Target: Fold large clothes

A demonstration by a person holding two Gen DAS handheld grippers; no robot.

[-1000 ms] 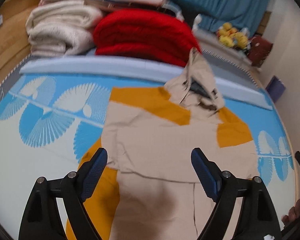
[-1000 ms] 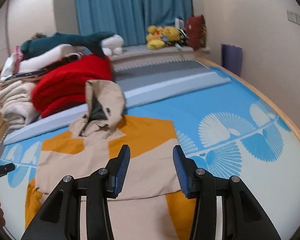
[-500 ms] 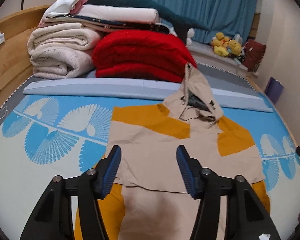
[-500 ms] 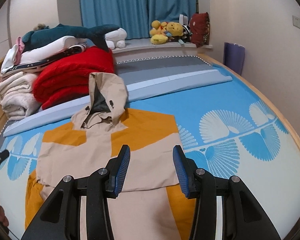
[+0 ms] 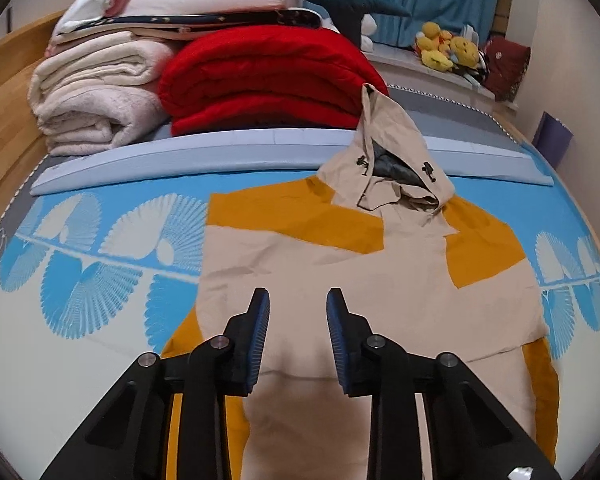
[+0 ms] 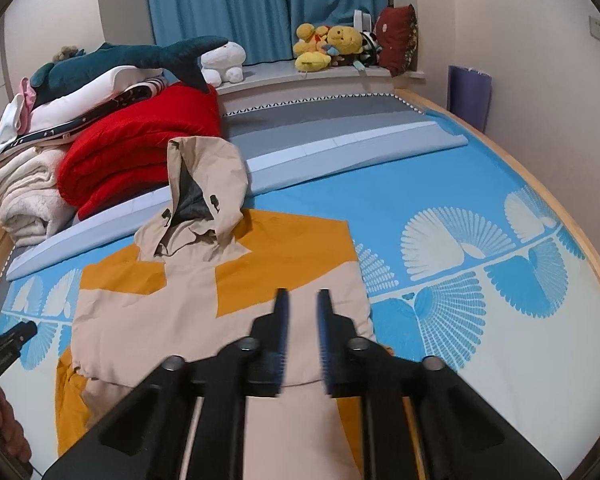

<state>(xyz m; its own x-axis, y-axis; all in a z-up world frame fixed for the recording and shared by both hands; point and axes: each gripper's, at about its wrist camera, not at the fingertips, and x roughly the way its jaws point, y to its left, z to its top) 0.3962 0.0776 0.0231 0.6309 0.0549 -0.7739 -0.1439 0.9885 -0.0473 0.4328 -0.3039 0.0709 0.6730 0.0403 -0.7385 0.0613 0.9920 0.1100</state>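
A beige and mustard hooded jacket lies flat on the blue-patterned bed, sleeves folded in, hood toward the pillows. It also shows in the right wrist view. My left gripper hovers above the jacket's middle, jaws partly closed with a gap, holding nothing. My right gripper hovers above the jacket's right side, jaws close together with a narrow gap, empty. The left gripper's tip shows at the right wrist view's left edge.
Folded red blanket and cream blankets are stacked at the bed head, a shark plush on top. Stuffed toys sit on the window ledge. A purple bin stands by the right wall.
Both grippers have narrowed their jaws, the left from wide open, the right only in the last half second. Both have risen and pulled back a little from the jacket.
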